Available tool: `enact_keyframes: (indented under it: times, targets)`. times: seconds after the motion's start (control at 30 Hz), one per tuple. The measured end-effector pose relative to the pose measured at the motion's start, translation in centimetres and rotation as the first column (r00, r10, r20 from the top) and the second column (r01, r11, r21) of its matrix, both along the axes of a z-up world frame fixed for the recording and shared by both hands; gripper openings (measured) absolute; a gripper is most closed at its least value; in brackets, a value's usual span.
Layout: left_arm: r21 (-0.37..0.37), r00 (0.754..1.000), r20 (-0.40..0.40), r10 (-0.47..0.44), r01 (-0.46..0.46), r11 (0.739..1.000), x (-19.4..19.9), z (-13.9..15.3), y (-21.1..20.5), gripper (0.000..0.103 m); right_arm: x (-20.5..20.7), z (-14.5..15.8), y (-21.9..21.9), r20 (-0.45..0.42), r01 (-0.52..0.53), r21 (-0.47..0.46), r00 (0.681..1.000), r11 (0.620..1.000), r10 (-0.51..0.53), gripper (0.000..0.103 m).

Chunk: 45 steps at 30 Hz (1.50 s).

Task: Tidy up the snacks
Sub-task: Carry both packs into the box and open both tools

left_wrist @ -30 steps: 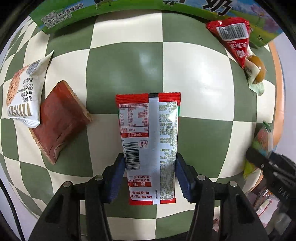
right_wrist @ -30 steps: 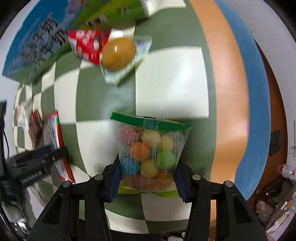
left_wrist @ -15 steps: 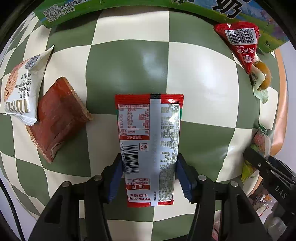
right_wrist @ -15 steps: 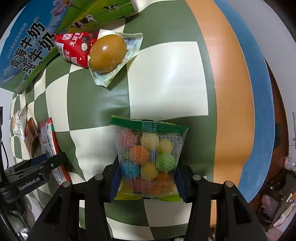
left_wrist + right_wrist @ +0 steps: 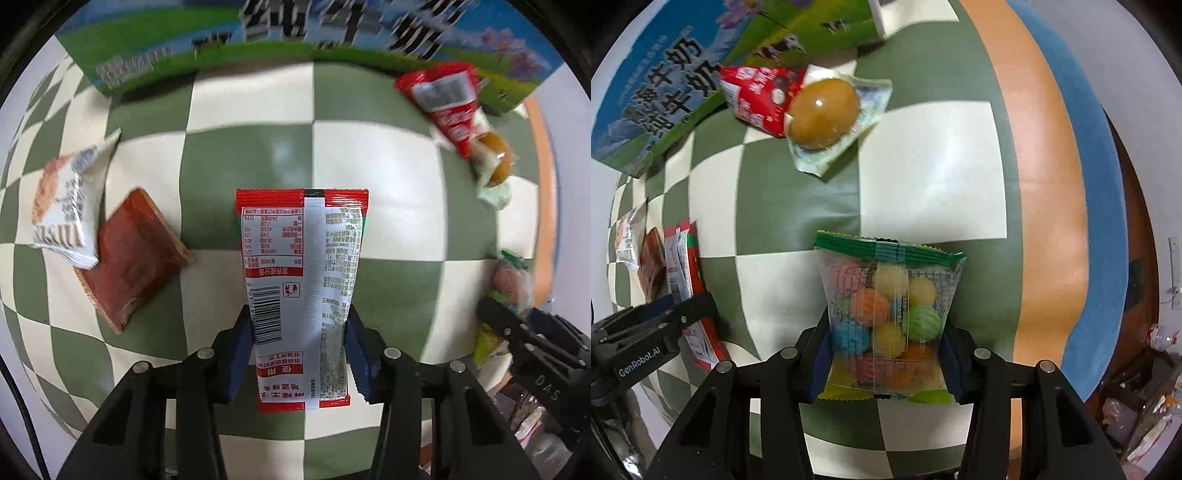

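Two packets are gripped over the green-and-cream checked cloth (image 5: 369,166): the left gripper (image 5: 299,350) is clenched on the red-and-white sachet (image 5: 301,288), the right gripper (image 5: 884,362) on the clear bag of coloured candy balls (image 5: 886,317). Against a second ago, both grips are unchanged, while the milk carton (image 5: 258,48) looms closer and blurred in the left view, and the packed egg (image 5: 825,112) sits lower and larger in the right.
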<state>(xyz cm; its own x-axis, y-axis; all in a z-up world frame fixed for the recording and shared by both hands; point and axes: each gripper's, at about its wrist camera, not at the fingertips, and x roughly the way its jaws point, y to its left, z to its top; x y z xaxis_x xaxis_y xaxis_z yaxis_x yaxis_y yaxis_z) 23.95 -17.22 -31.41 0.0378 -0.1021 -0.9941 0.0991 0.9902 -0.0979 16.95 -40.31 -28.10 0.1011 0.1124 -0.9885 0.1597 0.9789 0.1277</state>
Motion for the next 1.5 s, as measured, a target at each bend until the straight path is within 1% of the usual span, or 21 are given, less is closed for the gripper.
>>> enact_keyframes:
  times: [0.13, 0.3, 0.37, 0.47, 0.57, 0.6, 0.67, 0.73, 0.8, 0.9, 0.97, 1.07, 1.17, 1.23, 1.3, 1.33, 1.37, 1.4, 1.43, 1.47, 1.5]
  targets:
    - [-0.047, 0.999, 0.047, -0.015, 0.017, 0.999, 0.0, 3.7, -0.3, 0.043, -0.4, 2.1, 0.6, 0.038, -0.004, 0.042, 0.999, 0.999, 0.002, 0.051]
    - [-0.167, 0.992, 0.126, 0.004, 0.017, 0.986, 1.6, 10.7, 0.0, 0.043, 0.3, 7.0, 1.3, 0.12, -0.032, 0.118, 0.993, 0.992, 0.018, 0.051]
    - [-0.217, 0.986, 0.167, 0.018, 0.018, 0.976, 3.2, 14.0, 0.0, 0.043, 1.5, 10.2, 1.3, 0.176, -0.057, 0.142, 0.984, 0.988, 0.032, 0.051]
    - [-0.259, 0.977, 0.21, 0.031, 0.025, 0.965, 5.9, 17.3, -0.1, 0.043, 3.6, 14.1, 1.2, 0.252, -0.09, 0.146, 0.966, 0.985, 0.051, 0.051]
    - [-0.263, 0.966, 0.257, 0.031, 0.039, 0.964, 9.7, 20.3, 0.3, 0.043, 6.6, 17.5, 1.0, 0.317, -0.114, 0.147, 0.946, 0.982, 0.063, 0.051]
    - [-0.261, 0.965, 0.261, 0.032, 0.039, 0.965, 11.1, 20.6, -0.2, 0.043, 7.8, 18.5, 0.8, 0.332, -0.123, 0.137, 0.941, 0.983, 0.072, 0.051]
    - [-0.248, 0.964, 0.263, 0.03, 0.038, 0.968, 13.8, 20.6, -1.2, 0.043, 10.4, 20.2, 0.7, 0.366, -0.143, 0.105, 0.926, 0.984, 0.095, 0.051]
    - [-0.237, 0.97, 0.24, 0.025, 0.034, 0.971, 16.7, 20.0, -1.8, 0.043, 12.7, 21.0, 0.6, 0.376, -0.152, 0.078, 0.92, 0.985, 0.112, 0.051]
    - [-0.223, 0.98, 0.198, 0.019, 0.026, 0.974, 19.7, 19.0, -2.1, 0.043, 15.6, 21.2, 0.7, 0.365, -0.165, 0.054, 0.921, 0.985, 0.134, 0.051]
    - [-0.203, 0.993, 0.116, 0.022, 0.002, 0.979, 23.0, 16.5, -2.4, 0.043, 19.2, 20.3, 0.9, 0.324, -0.182, 0.015, 0.931, 0.983, 0.168, 0.051]
    - [-0.207, 0.999, 0.037, 0.032, -0.024, 0.978, 24.1, 14.1, -2.6, 0.043, 21.2, 19.2, 1.1, 0.28, -0.193, 0.013, 0.943, 0.981, 0.182, 0.051]
    - [-0.22, 0.998, -0.045, 0.042, -0.051, 0.974, 25.0, 11.7, -2.8, 0.043, 22.9, 17.1, 1.4, 0.217, -0.205, -0.005, 0.955, 0.979, 0.201, 0.051]
    - [-0.221, 0.993, -0.114, 0.043, -0.067, 0.973, 24.9, 9.5, -2.9, 0.045, 23.3, 15.3, 1.6, 0.17, -0.213, -0.007, 0.963, 0.977, 0.211, 0.051]
    - [-0.223, 0.99, -0.135, 0.041, -0.07, 0.972, 24.5, 8.8, -2.9, 0.045, 23.4, 14.2, 1.7, 0.142, -0.217, 0.0, 0.966, 0.976, 0.215, 0.051]
    - [-0.225, 0.988, -0.15, 0.036, -0.07, 0.972, 24.2, 8.3, -2.8, 0.05, 23.3, 13.3, 1.7, 0.117, -0.211, 0.016, 0.971, 0.977, 0.208, 0.053]
    - [-0.224, 0.988, -0.151, 0.036, -0.069, 0.972, 24.2, 8.3, -2.8, 0.055, 23.4, 12.9, 1.6, 0.11, -0.201, 0.025, 0.974, 0.979, 0.197, 0.057]
    - [-0.218, 0.989, -0.147, 0.035, -0.067, 0.974, 24.1, 8.2, -2.7, 0.068, 23.4, 12.7, 1.4, 0.101, -0.193, 0.024, 0.977, 0.981, 0.19, 0.068]
    - [-0.21, 0.99, -0.134, 0.032, -0.06, 0.976, 24.1, 8.2, -2.6, 0.075, 23.5, 12.5, 1.3, 0.094, -0.189, 0.02, 0.978, 0.982, 0.186, 0.075]
    - [-0.196, 0.992, -0.118, 0.031, -0.054, 0.979, 24.2, 8.2, -2.8, 0.086, 23.5, 12.3, 1.2, 0.086, -0.183, 0.02, 0.98, 0.983, 0.18, 0.082]
    - [-0.18, 0.994, -0.103, 0.032, -0.05, 0.982, 24.1, 8.3, -2.7, 0.09, 23.5, 12.3, 1.1, 0.087, -0.181, 0.021, 0.98, 0.983, 0.178, 0.082]
    - [-0.174, 0.995, -0.094, 0.032, -0.048, 0.984, 24.1, 8.5, -2.5, 0.092, 23.4, 12.4, 1.1, 0.087, -0.183, 0.018, 0.98, 0.983, 0.18, 0.082]
